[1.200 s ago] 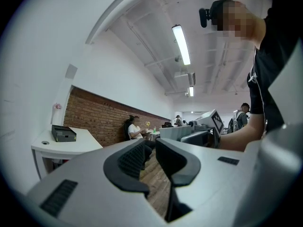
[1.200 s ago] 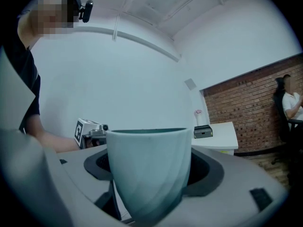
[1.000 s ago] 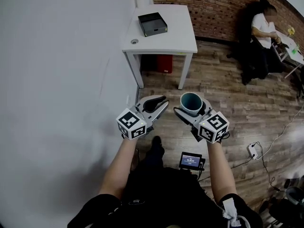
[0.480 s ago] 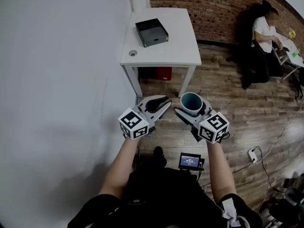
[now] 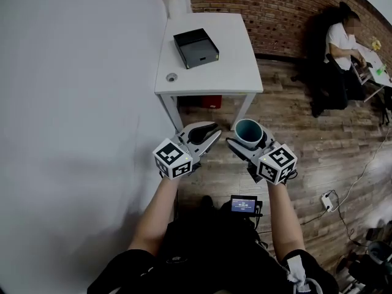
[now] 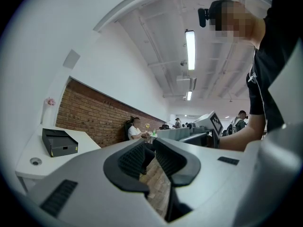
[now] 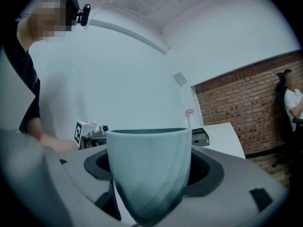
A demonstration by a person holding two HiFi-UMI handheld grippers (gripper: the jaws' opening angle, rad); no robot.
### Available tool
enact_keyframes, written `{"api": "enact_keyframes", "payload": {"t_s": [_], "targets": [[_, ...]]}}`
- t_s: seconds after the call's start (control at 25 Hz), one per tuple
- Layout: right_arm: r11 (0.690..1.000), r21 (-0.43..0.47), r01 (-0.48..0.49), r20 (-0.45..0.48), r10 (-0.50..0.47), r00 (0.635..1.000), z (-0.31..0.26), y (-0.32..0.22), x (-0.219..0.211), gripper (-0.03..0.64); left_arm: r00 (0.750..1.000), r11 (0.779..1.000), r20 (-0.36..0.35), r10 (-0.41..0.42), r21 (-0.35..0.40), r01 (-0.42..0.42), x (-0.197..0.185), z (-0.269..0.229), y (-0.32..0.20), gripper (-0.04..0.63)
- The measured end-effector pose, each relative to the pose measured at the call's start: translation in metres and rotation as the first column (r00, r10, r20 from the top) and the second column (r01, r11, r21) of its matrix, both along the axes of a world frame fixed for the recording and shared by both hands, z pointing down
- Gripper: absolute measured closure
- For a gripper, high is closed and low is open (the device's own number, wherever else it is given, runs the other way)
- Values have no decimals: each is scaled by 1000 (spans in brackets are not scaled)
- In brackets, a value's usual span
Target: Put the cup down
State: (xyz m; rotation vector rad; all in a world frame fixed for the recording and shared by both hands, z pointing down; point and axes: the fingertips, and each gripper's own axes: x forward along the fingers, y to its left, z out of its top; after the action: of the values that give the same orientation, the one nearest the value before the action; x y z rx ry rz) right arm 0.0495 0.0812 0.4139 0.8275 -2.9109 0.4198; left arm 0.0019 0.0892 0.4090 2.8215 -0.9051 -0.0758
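Two claws: the left claw (image 5: 205, 133) and the right claw (image 5: 250, 141) are held side by side in the air above the wooden floor (image 5: 306, 133), short of the white tabletop (image 5: 229, 60).
Right claw state: the jaws stand wide and pinch the cup (image 7: 149, 169) low on its wall, one pad on each side.
Left claw state: the jaws are slightly apart with nothing between them; this claw is idle.
Cup position: upright, mouth up, resting on no surface and well apart from the tabletop.
Tabletop contents: a black box (image 5: 196, 48) near the middle, a small round item (image 5: 171, 77) near the left edge, and a vase (image 5: 173, 2) in the far corner by the wall. The near right part is bare.
Step in hand: judged to be the carry towards the tabletop; the set-down is not yet begun.
Procedure: hold the cup level. Bring it over the bare area, clear of the black box. Lower it until the base sits flat, and only then spread the jaws. Withdraw along the line of the jaws.
Caution: the cup wall tapers, so a slack grip may let it tilt or slide. Release above the surface may tip it.
Left claw duty: hold it clear of the set-down spot.
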Motion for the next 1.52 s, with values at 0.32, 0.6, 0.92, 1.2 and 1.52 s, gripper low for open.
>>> {"api": "enact_keyframes", "payload": {"t_s": [0.32, 0.6, 0.92, 1.2, 1.52], "targets": [[1000, -2, 4, -2, -4, 1000, 12, -30, -8, 219, 1000, 1000, 1, -6, -2, 6, -11, 10, -29, 532], [999, 20, 36, 12, -37, 999, 19, -66, -17, 219, 999, 999, 11, -39, 13, 39, -19, 20, -60, 532], [997, 24, 79, 35, -80, 996, 17, -134, -27, 219, 996, 996, 19, -84, 8, 84, -27, 21, -124, 532], [992, 21, 123, 28, -123, 992, 18, -202, -33, 219, 992, 993, 15, -122, -2, 122, -31, 25, -192, 532], [983, 5, 182, 29, -182, 983, 21, -277, -36, 219, 982, 982, 19, -190, -13, 190, -40, 23, -268, 532]]}}
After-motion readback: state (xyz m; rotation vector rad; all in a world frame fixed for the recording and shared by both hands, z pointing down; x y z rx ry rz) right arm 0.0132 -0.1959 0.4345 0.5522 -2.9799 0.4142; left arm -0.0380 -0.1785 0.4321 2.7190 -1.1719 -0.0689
